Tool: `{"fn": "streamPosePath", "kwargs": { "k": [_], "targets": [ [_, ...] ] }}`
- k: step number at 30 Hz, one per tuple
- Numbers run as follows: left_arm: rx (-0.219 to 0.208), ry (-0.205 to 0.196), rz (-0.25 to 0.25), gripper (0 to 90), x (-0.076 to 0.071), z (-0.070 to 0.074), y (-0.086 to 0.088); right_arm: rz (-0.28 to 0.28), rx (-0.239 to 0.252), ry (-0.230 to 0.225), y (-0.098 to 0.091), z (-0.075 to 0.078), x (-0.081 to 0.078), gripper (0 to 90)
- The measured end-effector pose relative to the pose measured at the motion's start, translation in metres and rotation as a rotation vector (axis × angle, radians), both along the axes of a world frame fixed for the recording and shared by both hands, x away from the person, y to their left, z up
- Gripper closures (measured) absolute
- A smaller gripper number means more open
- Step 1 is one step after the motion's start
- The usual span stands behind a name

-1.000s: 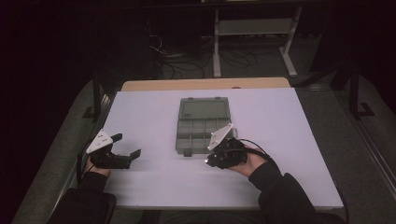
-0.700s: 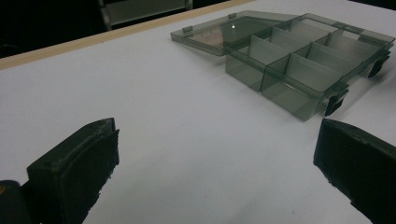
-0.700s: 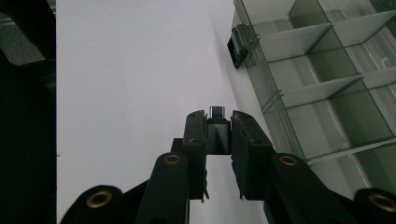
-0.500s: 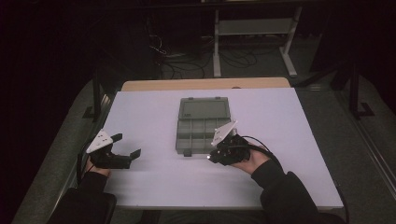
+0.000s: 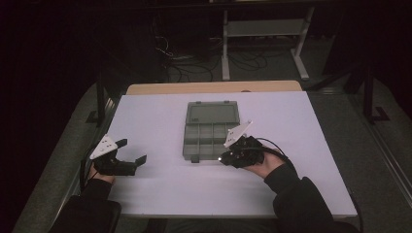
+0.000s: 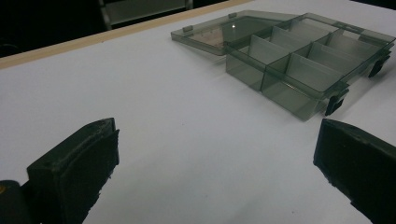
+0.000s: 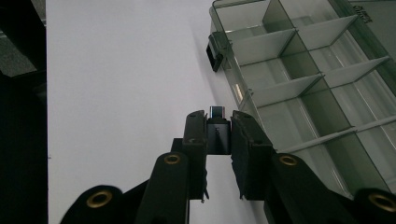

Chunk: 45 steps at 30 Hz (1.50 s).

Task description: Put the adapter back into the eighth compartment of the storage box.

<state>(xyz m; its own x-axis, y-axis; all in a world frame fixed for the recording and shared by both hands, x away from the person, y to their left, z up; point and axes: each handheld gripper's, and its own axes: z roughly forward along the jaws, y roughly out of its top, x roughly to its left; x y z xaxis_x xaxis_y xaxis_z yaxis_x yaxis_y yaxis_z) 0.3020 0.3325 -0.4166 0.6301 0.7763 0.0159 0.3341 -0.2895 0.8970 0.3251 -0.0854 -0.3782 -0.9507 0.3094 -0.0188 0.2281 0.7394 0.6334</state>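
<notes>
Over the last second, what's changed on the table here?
The right gripper, shut on a small dark adapter, edged slightly further from the person along the open organizer box's near right corner. The left gripper stayed open at the table's left; the box stayed put.

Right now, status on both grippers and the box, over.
Left gripper open, resting on the white table. Right gripper shut on a small dark adapter beside the organizer box. Box lid open, visible compartments empty. Nothing in the way.
</notes>
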Motion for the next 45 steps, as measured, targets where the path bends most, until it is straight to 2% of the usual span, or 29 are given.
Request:
{"fn": "streamPosePath", "kwargs": {
  "k": [17,45],
  "targets": [
    [0.000,0.000,0.000,0.0,0.000,0.000,0.000,-0.052,0.019,-0.008,-0.016,0.008,0.011,74.7],
    [0.002,0.001,-0.002,0.0,0.000,0.000,0.000,-0.130,0.021,0.019,-0.029,0.003,0.038,74.7]
  ]
}}
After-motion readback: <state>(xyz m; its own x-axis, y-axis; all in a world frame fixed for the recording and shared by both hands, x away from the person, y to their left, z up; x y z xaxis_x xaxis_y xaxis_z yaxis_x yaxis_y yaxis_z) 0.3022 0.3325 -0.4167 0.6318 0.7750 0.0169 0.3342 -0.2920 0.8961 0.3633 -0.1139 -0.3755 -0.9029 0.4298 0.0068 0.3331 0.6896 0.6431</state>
